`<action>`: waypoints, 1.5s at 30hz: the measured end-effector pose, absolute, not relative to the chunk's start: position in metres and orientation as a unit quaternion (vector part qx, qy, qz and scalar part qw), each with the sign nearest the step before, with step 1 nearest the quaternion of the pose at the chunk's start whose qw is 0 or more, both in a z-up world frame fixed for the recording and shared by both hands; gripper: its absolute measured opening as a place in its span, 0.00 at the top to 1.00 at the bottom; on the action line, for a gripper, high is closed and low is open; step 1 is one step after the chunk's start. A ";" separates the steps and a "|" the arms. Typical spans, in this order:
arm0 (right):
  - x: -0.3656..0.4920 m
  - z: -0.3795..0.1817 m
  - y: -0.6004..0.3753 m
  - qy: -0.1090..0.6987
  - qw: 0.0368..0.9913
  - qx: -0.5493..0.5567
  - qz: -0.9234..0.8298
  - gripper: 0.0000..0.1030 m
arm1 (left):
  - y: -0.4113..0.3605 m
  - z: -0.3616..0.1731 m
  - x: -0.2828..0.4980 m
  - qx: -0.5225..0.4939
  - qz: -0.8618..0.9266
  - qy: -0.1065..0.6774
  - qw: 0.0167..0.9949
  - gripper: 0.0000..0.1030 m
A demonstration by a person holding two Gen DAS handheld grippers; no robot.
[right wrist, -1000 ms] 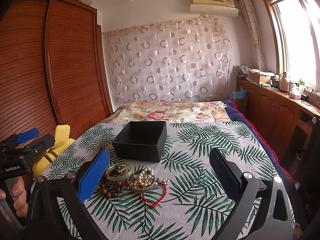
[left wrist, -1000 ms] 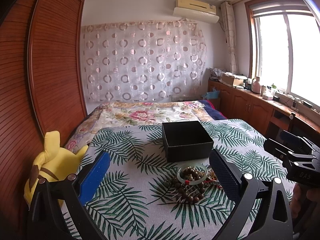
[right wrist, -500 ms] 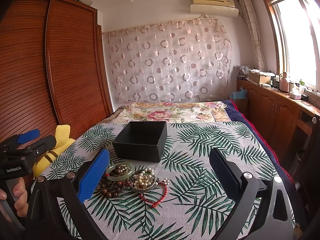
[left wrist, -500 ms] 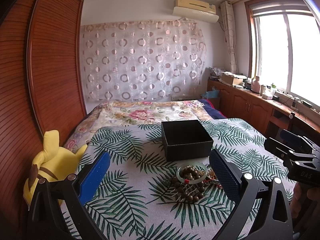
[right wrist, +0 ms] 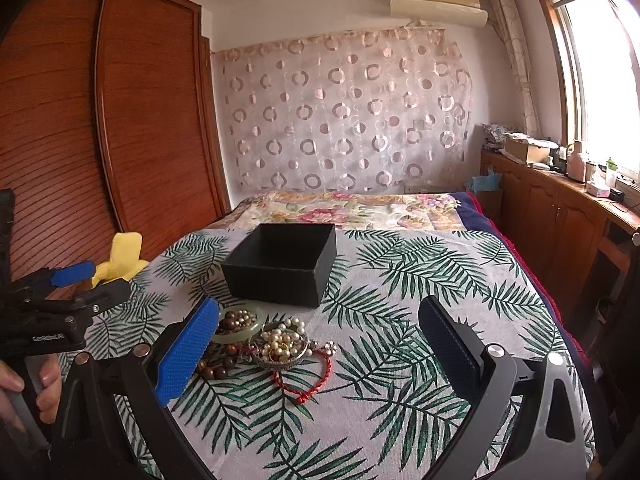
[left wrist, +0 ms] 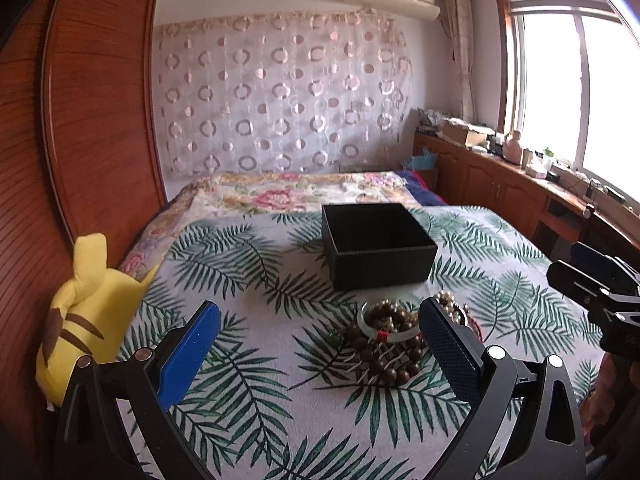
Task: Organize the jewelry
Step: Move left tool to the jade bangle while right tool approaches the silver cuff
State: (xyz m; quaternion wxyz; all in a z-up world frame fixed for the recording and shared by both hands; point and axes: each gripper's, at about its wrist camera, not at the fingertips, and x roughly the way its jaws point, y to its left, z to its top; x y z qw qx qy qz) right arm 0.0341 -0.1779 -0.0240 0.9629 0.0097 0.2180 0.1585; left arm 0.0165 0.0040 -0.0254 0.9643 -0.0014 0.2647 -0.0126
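An open black box (left wrist: 378, 246) (right wrist: 282, 264) stands on the leaf-print bedspread. In front of it lies a jewelry pile: a pale green bangle (left wrist: 390, 330) (right wrist: 244, 326), brown bead strands (left wrist: 384, 358) (right wrist: 218, 368), a pearl cluster (right wrist: 282, 342) and a red cord bracelet (right wrist: 310, 384). My left gripper (left wrist: 320, 340) is open and empty, held above the spread just before the pile. My right gripper (right wrist: 320, 340) is open and empty, the pile by its left finger. Each gripper shows at the edge of the other's view.
A yellow plush toy (left wrist: 86, 312) (right wrist: 120, 256) lies at the bed's left edge against a wooden wardrobe (left wrist: 92, 120). Wooden cabinets (right wrist: 560, 216) run along the right wall under the window. A floral quilt (left wrist: 288, 194) covers the far bed.
Both grippers have moved slightly forward toward the pile and box; the jewelry now sits closer in both views. Nothing was gripped.
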 end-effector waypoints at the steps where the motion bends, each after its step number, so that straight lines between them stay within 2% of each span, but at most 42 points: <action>1: 0.035 -0.024 -0.181 0.220 0.962 0.009 0.160 0.02 | 0.005 -0.028 0.018 -0.003 -0.015 0.268 0.963 0.07; 3: 0.036 -0.027 -0.182 0.224 0.960 0.007 0.167 0.02 | 0.008 -0.033 0.022 -0.006 -0.019 0.275 0.961 0.07; 8: 0.041 -0.038 -0.180 0.244 0.951 -0.006 0.189 0.16 | 0.009 -0.045 0.032 -0.009 -0.038 0.297 0.954 0.07; 19: 0.059 -0.069 -0.173 0.310 0.919 -0.018 0.241 0.38 | -0.001 -0.069 0.062 -0.014 -0.110 0.353 0.929 0.07; 29: 0.062 -0.083 -0.169 0.334 0.906 -0.036 0.256 0.38 | -0.018 -0.086 0.098 -0.021 -0.167 0.389 0.906 0.07; 32: 0.064 -0.087 -0.169 0.341 0.904 -0.038 0.256 0.38 | -0.023 -0.091 0.111 -0.023 -0.179 0.406 0.896 0.14; 40: 0.063 -0.089 -0.171 0.337 0.906 -0.036 0.255 0.38 | -0.037 -0.099 0.135 -0.015 -0.189 0.431 0.882 0.15; 45: 0.064 -0.089 -0.171 0.336 0.906 -0.033 0.254 0.38 | -0.037 -0.104 0.141 -0.014 -0.193 0.442 0.876 0.23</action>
